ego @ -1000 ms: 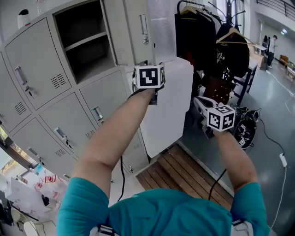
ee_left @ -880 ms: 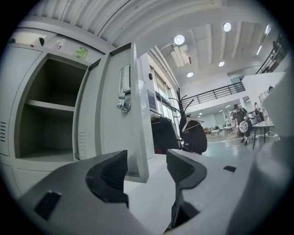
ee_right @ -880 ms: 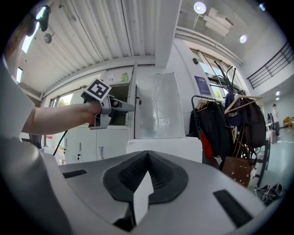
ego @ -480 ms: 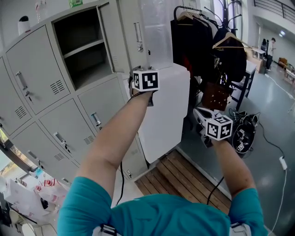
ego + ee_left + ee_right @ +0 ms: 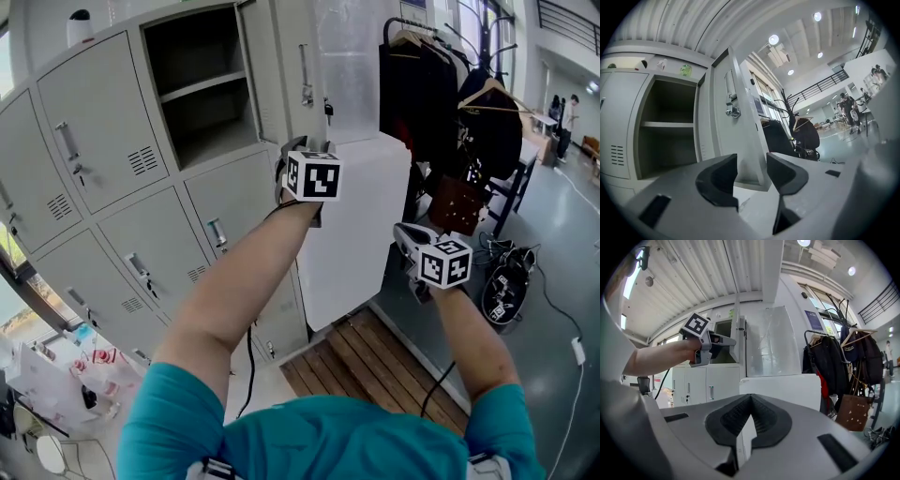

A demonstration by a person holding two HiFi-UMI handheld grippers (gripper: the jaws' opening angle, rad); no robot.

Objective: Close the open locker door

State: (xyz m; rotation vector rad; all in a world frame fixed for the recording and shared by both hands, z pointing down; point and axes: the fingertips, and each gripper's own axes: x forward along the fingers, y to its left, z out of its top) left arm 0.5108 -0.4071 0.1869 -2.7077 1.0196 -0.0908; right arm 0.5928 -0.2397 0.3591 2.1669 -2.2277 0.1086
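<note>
Since a second ago the left hand-held gripper has edged closer under the open locker door, and its jaws have just been closing, though they are still spread. The left gripper view shows the door's lower free corner standing between the two pads, with no clear sign that either pad presses on it yet. The right hand-held gripper has dropped a little and hangs well apart from the lockers, in front of the white cabinet. Its jaws are pressed together with nothing between them.

The door belongs to the upper open compartment. It is swung wide on its hinge and stands roughly edge-on to the person, with its latch handle on the face turned away from the opening.

By my reading, the step in hand is taking hold of the door's edge; the closing swing has not begun. The next move calls for either pinching that thin sheet edge firmly or simply laying a pad against the door's outer face. The left hand would then sweep it in an arc toward the compartment until it meets the frame.
</note>
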